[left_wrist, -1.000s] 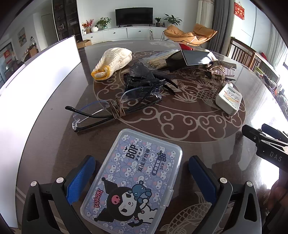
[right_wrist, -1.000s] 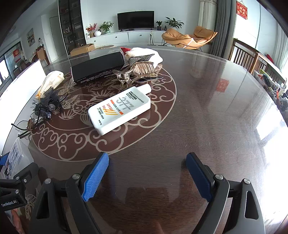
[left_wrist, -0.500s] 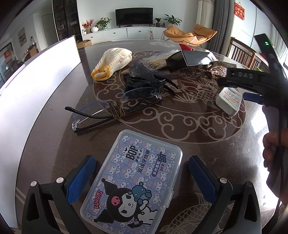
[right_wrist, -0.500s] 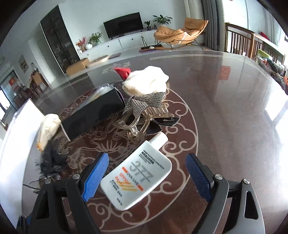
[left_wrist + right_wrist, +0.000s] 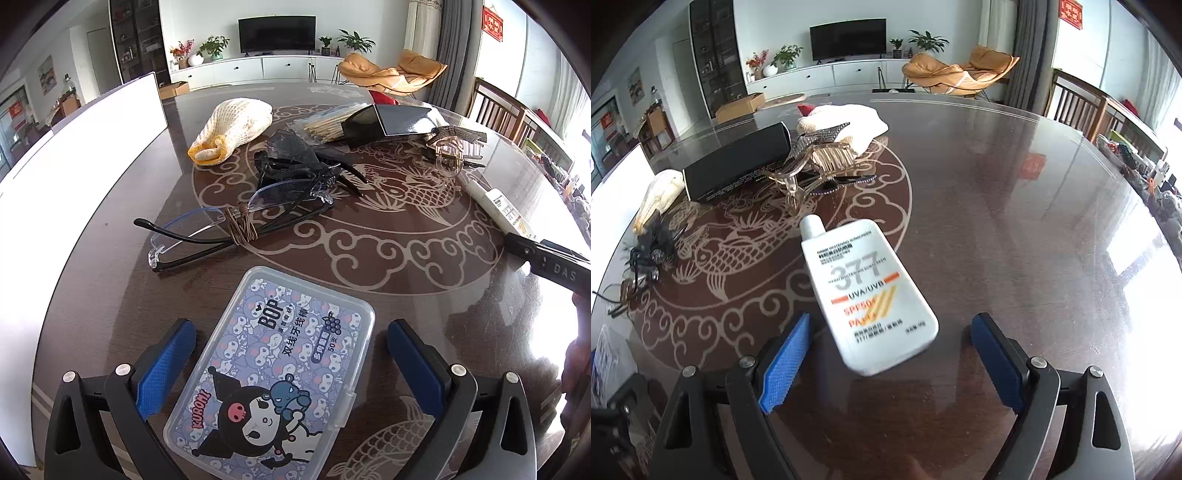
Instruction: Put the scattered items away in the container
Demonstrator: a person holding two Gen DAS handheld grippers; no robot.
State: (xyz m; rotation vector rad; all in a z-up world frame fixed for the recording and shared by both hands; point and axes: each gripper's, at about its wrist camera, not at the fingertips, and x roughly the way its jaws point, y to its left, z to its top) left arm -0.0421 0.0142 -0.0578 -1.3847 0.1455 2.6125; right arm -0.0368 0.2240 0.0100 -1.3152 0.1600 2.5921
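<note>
The right gripper [image 5: 890, 354] has its jaws wide, with the lower end of the white sunscreen bottle [image 5: 866, 291] lying flat between the blue pads and touching neither; the bottle sits skewed to the jaws, cap toward the middle of the surface [image 5: 1015, 221], so a squeeze from here may well spin or squirt the smooth bottle out sideways rather than seat it. The left gripper [image 5: 291, 373], jaws likewise wide, straddles the clear floss-pick box [image 5: 273, 373] near the near edge without pinching it; its lid is closed, and a late close could skid it on the glossy top. Its contents are hidden by the printed label. The white slab [image 5: 81, 155] along the left edge is possibly the container's wall; nothing shows inside.
</note>
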